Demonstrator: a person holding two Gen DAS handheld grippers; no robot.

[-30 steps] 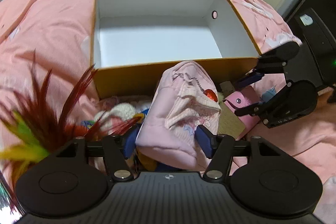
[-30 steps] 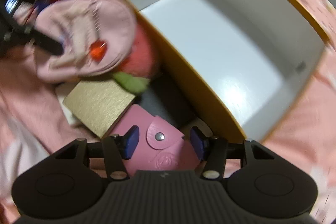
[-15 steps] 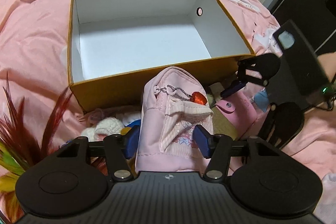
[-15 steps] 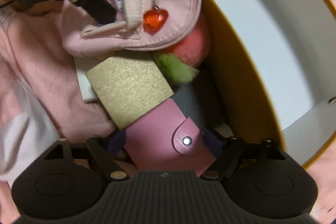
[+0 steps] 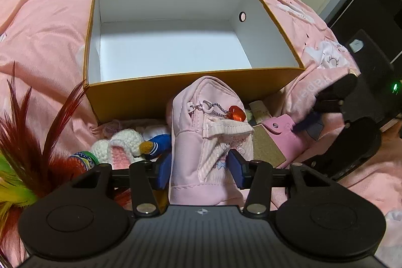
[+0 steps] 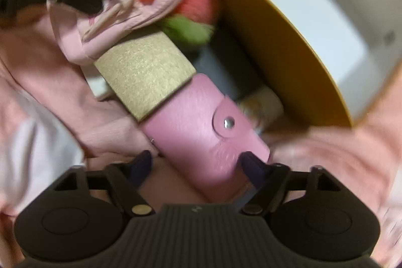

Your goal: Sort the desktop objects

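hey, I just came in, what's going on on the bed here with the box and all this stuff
A person is sorting small items with a two-finger tool in each hand. The left tool is closing on a pale pink pouch that stands upright just in front of the open orange box. The right tool points down over a pink snap wallet, its jaws closing with the wallet between them. The box holds nothing yet. A gold card, crocheted toys and feathers lie on the pink bedding.
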